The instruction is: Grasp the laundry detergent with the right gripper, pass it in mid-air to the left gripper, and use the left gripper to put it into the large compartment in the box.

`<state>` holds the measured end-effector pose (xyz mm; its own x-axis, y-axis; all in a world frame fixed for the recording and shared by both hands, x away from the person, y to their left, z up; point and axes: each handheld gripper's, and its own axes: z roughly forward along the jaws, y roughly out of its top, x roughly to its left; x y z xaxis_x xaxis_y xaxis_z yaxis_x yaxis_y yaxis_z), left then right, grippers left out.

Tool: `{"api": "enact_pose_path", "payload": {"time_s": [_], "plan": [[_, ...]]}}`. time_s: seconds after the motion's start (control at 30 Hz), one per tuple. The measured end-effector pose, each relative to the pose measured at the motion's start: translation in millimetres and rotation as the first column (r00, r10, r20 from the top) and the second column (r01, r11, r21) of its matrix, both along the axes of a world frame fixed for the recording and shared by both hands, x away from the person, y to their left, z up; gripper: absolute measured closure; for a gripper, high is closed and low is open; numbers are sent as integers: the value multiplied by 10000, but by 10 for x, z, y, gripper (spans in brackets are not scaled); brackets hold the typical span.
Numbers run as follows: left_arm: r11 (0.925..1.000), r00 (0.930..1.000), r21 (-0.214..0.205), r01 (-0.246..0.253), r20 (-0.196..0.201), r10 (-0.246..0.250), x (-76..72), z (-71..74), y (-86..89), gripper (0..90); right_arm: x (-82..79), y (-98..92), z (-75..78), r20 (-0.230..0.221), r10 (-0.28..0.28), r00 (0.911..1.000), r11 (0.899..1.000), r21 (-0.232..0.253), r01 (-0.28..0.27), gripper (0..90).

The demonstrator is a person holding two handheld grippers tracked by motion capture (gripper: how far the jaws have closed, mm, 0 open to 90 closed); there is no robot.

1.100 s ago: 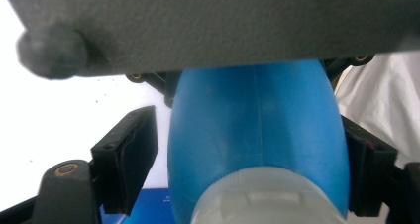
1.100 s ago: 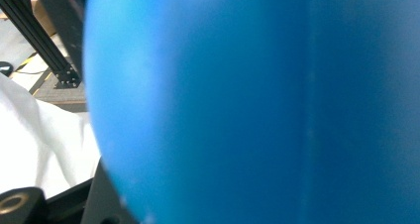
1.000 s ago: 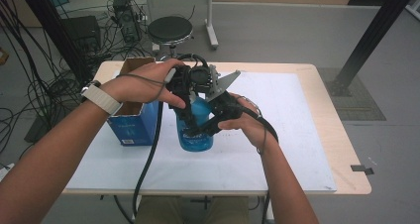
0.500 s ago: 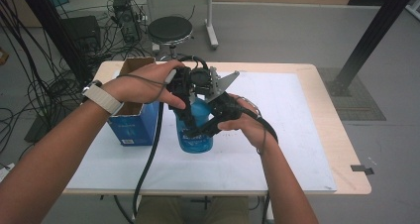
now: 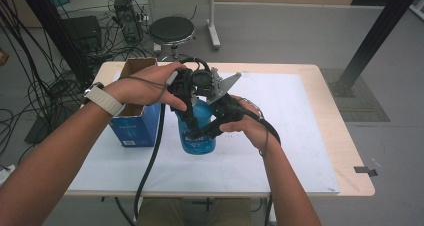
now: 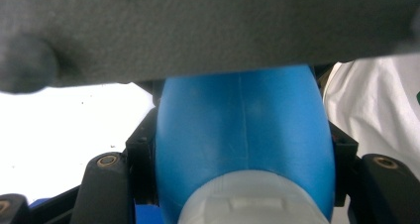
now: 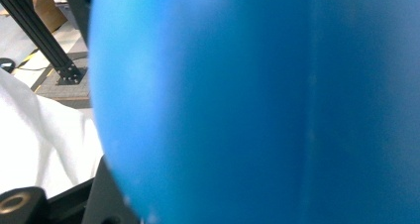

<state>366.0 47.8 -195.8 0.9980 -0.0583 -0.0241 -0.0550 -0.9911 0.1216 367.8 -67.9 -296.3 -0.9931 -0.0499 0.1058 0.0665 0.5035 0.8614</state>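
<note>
Standing mid-table, blue bottle (image 5: 200, 131) beside box (image 5: 136, 117).

Our left gripper (image 6: 242, 184) on the blue bottle (image 6: 242, 130)

We had its black jaws clamped either side of the bottle, above the pale cap (image 6: 252, 204), over the white cloth (image 6: 64, 130).
</note>
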Motion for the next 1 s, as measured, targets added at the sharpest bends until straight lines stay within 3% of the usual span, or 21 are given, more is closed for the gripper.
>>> {"api": "enact_pose_path", "payload": {"time_s": [1.0], "plan": [[9998,10000,-153,-81,12,81,-9,14,22,377,-14,-9,17,82,-3,10000,10000,21,3,430]]}}
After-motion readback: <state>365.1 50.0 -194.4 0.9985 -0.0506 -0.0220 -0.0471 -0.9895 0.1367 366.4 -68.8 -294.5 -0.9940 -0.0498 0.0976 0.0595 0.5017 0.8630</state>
